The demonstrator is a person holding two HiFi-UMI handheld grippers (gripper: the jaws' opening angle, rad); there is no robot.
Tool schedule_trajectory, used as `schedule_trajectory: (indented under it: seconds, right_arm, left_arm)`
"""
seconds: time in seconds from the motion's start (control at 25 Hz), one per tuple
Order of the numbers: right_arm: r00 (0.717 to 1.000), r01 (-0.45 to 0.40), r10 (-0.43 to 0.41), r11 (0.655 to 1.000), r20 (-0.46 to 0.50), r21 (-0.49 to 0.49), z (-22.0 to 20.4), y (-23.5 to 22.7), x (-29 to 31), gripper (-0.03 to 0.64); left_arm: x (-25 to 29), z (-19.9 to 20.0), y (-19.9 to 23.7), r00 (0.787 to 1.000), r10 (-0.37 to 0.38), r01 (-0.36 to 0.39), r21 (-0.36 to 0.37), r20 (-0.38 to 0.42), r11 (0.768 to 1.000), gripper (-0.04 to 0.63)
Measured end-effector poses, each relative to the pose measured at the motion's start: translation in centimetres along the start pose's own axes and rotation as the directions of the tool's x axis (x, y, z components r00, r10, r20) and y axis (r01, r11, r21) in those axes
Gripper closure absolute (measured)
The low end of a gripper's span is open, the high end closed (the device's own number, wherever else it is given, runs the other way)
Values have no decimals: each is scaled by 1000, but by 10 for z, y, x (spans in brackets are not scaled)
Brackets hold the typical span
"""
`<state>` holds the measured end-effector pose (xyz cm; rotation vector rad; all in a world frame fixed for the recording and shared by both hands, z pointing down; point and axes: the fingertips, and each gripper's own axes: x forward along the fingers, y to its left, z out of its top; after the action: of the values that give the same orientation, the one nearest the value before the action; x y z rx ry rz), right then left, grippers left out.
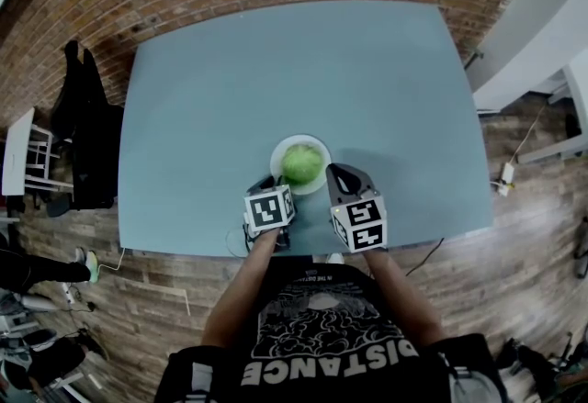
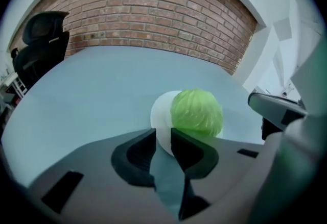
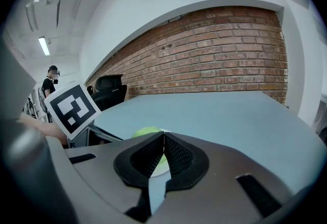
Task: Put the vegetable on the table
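Green cabbage [image 1: 302, 162] on white plate [image 1: 276, 158], frame centre: round, probably firm and slippery; best pinched across the middle. Left gripper [image 2: 163, 133] narrowly parted, empty; right gripper [image 3: 163, 139] closed on nothing.

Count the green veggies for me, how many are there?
1. The round green vegetable sits on the white plate near the front edge of the blue table. No other one shows in any view.

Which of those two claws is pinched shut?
The right gripper: its two jaw tips touch, with nothing between. The left gripper shows a gap between its jaws.
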<state>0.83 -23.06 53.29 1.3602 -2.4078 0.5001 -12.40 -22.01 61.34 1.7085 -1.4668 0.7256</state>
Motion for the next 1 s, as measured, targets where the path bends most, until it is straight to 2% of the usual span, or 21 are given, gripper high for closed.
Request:
schedule_trajectory:
  seconds: [0.24,0.44,0.8,0.84,0.92,1.0]
  right_arm:
    - [1000,-8,9,1000,4,-1,3,2,-2,607]
    - [1000,-23,23,1000,11,-13,4,7,-3,607]
    - [999,-44,45,998,30,-38,9,16,-13,607]
    - [999,-45,46,998,26,-41,9,17,-15,607]
    - [999,-48,49,998,24,-42,9,19,-18,607]
    - [998,-54,55,998,30,-41,11,21,-21,607]
  left_arm:
    - [-12,16,-12,992,-72,72,11,100,997,505]
    - [-28,26,-14,977,-108,121,-59,185,991,505]
    - [-54,37,-31,945,-144,153,-7,293,988,506]
    - [-57,38,-32,942,-142,150,-2,304,989,513]
    - [-62,39,-34,937,-134,141,3,323,990,584]
    - [-66,39,-36,932,-136,143,5,335,990,594]
